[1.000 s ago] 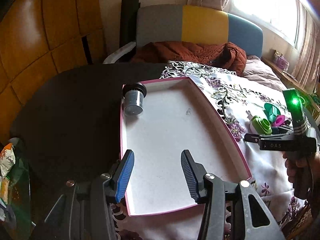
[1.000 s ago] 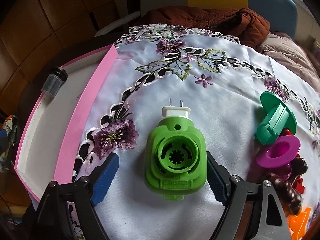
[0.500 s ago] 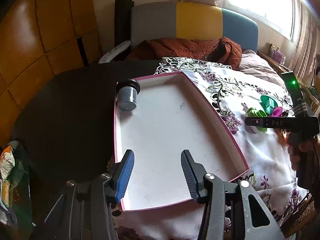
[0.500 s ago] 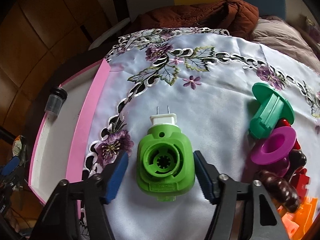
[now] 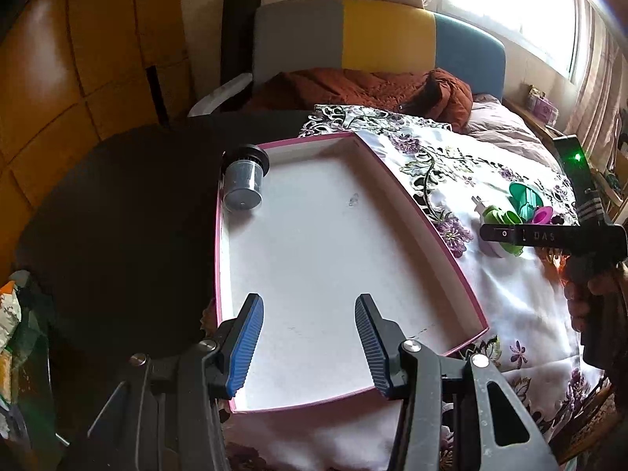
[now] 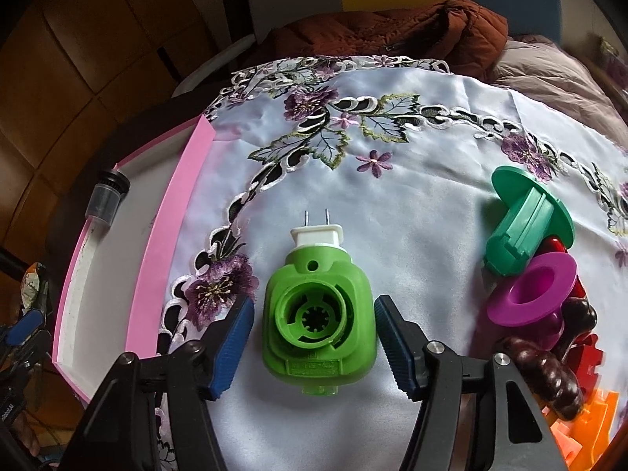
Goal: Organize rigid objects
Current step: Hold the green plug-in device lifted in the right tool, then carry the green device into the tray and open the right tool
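the green plug-in device (image 6: 318, 320) lies flat on the embroidered tablecloth (image 6: 412, 204), well in from its edges, its white plug end with 2 metal prongs pointing away from the right wrist camera. it looks like hard moulded plastic: probably light, stiff and a little slick, with smooth flat sides that suit a squeeze across the body. the prongs and the open ring on its face are poorer places to grip.

the right gripper (image 6: 314, 349) straddles that body and its jaws have just been closing in on it. the blue pads (image 6: 235, 337) stand close on either side, yet a thin gap seems to remain on each, so a firm hold is not evident.

to the right sit a teal flanged piece (image 6: 526, 223) and a magenta spool (image 6: 535, 294) among other toys. along the cloth's left edge lies the pink-rimmed tray (image 5: 428, 219), with a small grey canister (image 5: 243, 180) in its far left corner. the left gripper (image 5: 306, 345) hovers half open and empty over the tray's near end.
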### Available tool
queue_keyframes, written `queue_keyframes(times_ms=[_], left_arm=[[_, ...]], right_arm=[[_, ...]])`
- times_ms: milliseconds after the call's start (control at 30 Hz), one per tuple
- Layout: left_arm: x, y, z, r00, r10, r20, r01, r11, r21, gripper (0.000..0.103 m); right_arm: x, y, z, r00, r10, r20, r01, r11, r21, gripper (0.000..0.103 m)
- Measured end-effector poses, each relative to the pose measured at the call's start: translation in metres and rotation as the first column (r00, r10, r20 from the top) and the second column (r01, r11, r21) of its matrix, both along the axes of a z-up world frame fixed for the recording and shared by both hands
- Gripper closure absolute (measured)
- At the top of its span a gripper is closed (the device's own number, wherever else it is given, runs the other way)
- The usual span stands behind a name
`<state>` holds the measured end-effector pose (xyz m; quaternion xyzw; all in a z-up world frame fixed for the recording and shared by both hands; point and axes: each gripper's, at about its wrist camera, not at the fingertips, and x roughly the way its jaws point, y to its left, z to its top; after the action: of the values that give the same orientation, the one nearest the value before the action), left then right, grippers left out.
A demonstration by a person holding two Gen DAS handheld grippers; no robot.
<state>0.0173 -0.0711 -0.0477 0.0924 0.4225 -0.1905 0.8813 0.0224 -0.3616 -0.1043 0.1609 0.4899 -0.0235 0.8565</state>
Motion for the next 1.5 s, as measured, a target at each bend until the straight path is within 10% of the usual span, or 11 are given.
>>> queue_keyframes(times_ms=[400, 1133, 1500], left_arm=[[0.003, 0.017, 0.005, 1.000, 0.015, -0.008, -0.016, 0.998, -0.059, 0.054], [0.011, 0.069, 0.007, 0.992, 0.122, -0.010, -0.122, 0.984, -0.133, 0.054], [0.019, 0.077, -0.001, 0.989, 0.145, -0.038, -0.149, 0.978, -0.146, 0.054]], right_arm=[[0.005, -0.008, -0.002, 0.999, -0.041, -0.015, 0.042, 0.998, 0.055, 0.042], [-0.005, 0.033, 0.021, 0.987, -0.161, -0.016, 0.158, 0.979, -0.129, 0.051], [0.030, 0.105, 0.075, 0.996, 0.030, 0.085, -0.022, 0.996, -0.092, 0.051]])
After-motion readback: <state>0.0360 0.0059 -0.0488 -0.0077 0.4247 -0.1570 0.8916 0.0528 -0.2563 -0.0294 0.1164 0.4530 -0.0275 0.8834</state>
